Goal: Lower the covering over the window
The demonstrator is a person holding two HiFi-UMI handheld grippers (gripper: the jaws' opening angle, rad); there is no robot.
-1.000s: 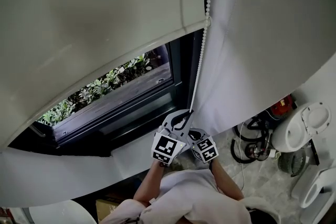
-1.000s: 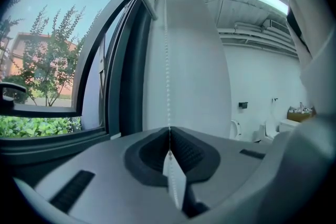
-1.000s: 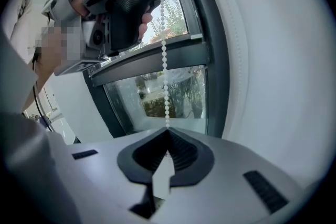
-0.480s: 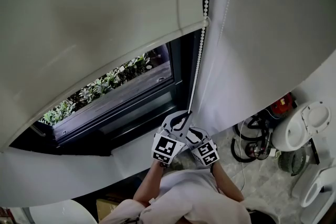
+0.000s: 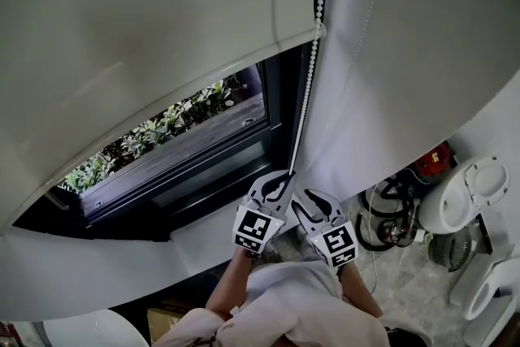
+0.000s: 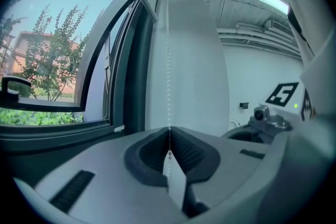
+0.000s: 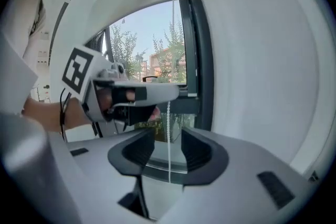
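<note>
**A:** State of the left gripper (image 5: pixel 286 177)?

**B:** Jaws together, clamped on the chain (image 5: pixel 313 53). In the left gripper view the chain (image 6: pixel 168 60) drops straight into the closed left gripper (image 6: pixel 169 136), taut above it.

**A:** State of the right gripper (image 5: pixel 311 203)?

**B:** Jaws apart. In the right gripper view the chain (image 7: pixel 168 118) hangs between them and touches neither pad of the right gripper (image 7: pixel 169 152).

**A:** Position of both units?

**B:** At the lower right corner of the window (image 5: pixel 187 142), just beside each other. The left one grips the chain higher up.

**A:** What does the head view add?

**B:** The blind (image 5: pixel 146 36). Its bottom edge hangs part-way down the window, with glass and foliage exposed beneath. Neither gripper view shows that extent. Only the right gripper view shows the left gripper (image 7: pixel 131 94) from the side, with a hand around it.

**A:** Appearance of the parts?

**B:** The blind is plain, pale fabric. The chain is a string of small white beads along the right side of the window.
</note>
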